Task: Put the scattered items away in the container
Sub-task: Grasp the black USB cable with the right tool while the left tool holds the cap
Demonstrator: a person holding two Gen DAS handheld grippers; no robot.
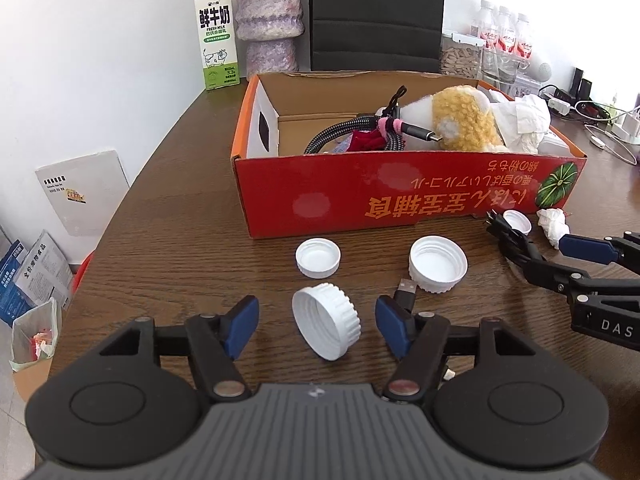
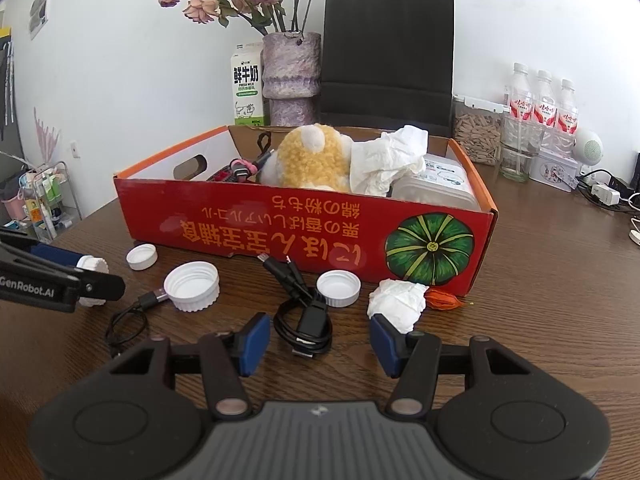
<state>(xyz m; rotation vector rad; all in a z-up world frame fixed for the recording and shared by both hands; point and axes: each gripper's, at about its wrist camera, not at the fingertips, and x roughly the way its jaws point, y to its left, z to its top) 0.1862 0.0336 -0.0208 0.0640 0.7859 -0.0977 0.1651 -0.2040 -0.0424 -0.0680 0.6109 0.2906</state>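
Left gripper [image 1: 316,330] spread wide w/ a tilted white cap [image 1: 326,322] between its pads, not touching. Two more caps [image 1: 318,258] [image 1: 438,264] lie open-side up btwn that one and the red box [image 1: 400,196]. Right gripper [image 1: 556,254] near box's front right corner, over black cable [image 1: 506,236].

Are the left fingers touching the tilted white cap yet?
Apart. The left wrist view shows table on both sides of the tilted cap, between it and the fingers.

Behind stand a milk carton [image 1: 216,40], purple vase [image 2: 291,76] (dried roses), black bag [image 2: 387,56] and water bottles [image 2: 542,106].
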